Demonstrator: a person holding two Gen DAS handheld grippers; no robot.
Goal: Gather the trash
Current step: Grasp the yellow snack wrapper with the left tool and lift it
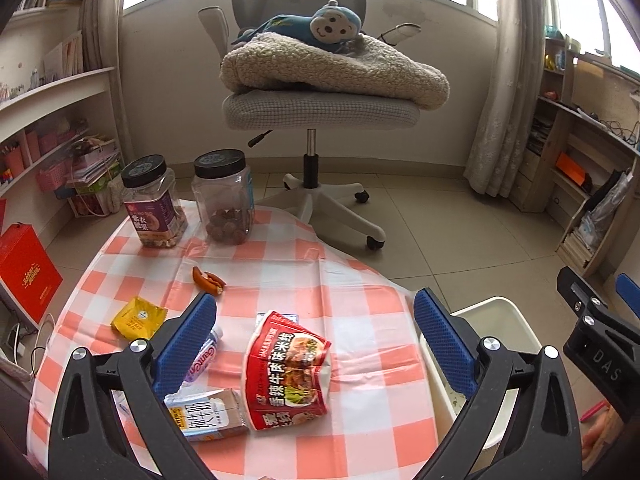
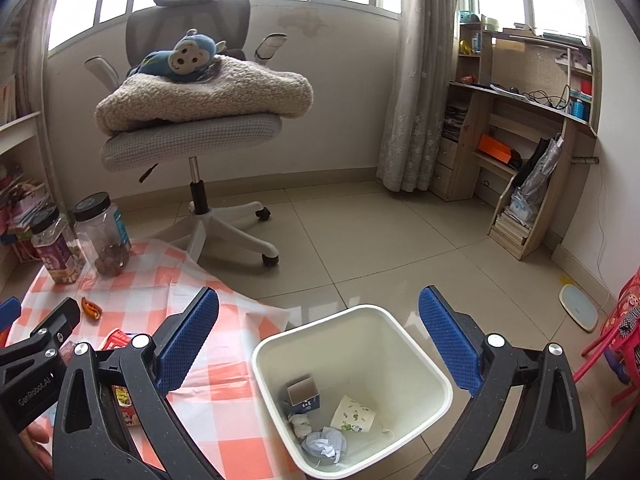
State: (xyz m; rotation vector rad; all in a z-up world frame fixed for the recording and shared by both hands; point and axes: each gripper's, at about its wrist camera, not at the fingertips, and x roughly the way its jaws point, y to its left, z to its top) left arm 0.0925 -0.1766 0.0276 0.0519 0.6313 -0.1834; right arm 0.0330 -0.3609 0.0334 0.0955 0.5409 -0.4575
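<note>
The crushed red noodle cup (image 1: 286,368) lies on its side on the checked tabletop (image 1: 360,276), its long axis running near-to-far, directly ahead of the left gripper (image 1: 316,340) and between the lines of its two blue pads. Just left of it lie a milk carton (image 1: 212,414) and a small bottle (image 1: 204,354), partly hidden by the left pad; farther left sits a yellow wrapper (image 1: 138,317), and beyond it an orange peel scrap (image 1: 208,278). The left gripper stands wide open with nothing held. The right gripper (image 2: 320,340) is also spread wide and empty, hovering over the white bin (image 2: 400,320) on the floor just right of the tabletop; the bin already contains a small box, a paper cup and crumpled paper. By my reading the left hand is the nearer one for the cup: it needs only to go forward and down. Two jars (image 1: 188,200) at the far edge look like keepers, not trash.
</note>
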